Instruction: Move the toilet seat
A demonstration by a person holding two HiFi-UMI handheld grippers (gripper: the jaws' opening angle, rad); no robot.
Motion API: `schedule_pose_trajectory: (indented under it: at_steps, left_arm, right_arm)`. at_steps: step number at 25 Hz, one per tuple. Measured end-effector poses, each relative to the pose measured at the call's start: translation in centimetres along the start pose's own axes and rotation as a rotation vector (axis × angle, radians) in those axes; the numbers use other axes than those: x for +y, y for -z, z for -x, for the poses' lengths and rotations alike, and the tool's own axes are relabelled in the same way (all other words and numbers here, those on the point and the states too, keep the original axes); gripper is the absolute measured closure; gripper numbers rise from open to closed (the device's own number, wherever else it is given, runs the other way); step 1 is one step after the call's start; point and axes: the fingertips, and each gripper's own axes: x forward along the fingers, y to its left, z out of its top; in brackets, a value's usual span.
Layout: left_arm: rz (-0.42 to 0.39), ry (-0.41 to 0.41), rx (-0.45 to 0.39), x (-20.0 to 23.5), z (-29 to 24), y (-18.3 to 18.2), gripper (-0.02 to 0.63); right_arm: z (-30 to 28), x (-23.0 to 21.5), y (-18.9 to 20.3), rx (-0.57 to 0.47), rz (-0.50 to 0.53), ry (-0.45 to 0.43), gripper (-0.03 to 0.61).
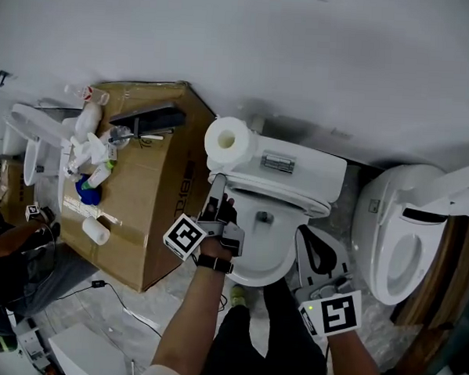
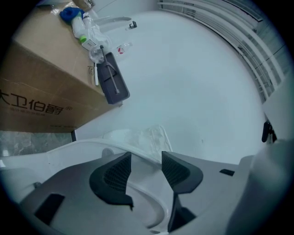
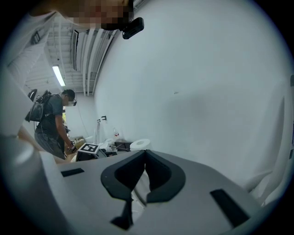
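— Well, our left gripper (image 1: 216,188) gapes wide beside the toilet seat (image 1: 297,195), centre frame, gripping nothing; our right gripper (image 1: 316,246) is closed, empty.
— Then we slide its edge between the jaws before squeezing.

A white wall (image 1: 304,53) backs grey marbled floor (image 1: 130,307) (cardboard box (image 1: 148,194) at left).

Reading 大卫伯爵 in large dark characters on the brown side of the cardboard box (image 2: 41,82), in the left gripper view; running beneath them, a line of smaller print, too fine to read. Showing sideways in the head view, the same print, blurred.
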Motion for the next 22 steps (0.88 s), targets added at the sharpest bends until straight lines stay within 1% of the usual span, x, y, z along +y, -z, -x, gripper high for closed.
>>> schedule_pose_trajectory:
  at_steps: [6,13,14,15,17,18,19,22]
  left_arm:
    - [-0.015,0.0,0.004,0.1,0.0,0.1,0.41]
    - [-0.051,0.012,0.067,-1.3,0.6,1.0,0.391]
    - [-0.069,0.007,0.079,-1.6,0.9,1.1,0.391]
    - [-0.114,-0.004,0.097,-1.8,1.2,1.1,0.391]
    - [-0.247,-0.034,0.149,-2.2,2.2,1.1,0.391]
    - [-0.296,-0.026,0.171,-3.0,2.6,1.3,0.393]
    - [-0.33,0.002,0.187,-4.1,2.9,1.6,0.393]
    - [-0.4,0.077,0.224,-7.4,4.1,2.6,0.398]
  right_arm:
    - [0.3,-0.4,0.6,0.006,-0.007,0.009,0.563]
    - [0.6,0.3,0.0,-0.004,-0.007,0.005,0.561]
    - [0.6,0.5,-0.1,-0.007,-0.009,0.004,0.563]
    - [0.7,0.7,-0.4,-0.011,-0.012,0.004,0.563]
    - [0.8,1.2,-1.0,-0.023,-0.02,0.006,0.563]
    - [0.9,1.4,-1.3,-0.027,-0.021,0.008,0.561]
    - [1.0,1.7,-1.6,-0.029,-0.019,0.012,0.563]
    - [1.4,2.5,-2.6,-0.034,-0.015,0.024,0.563]
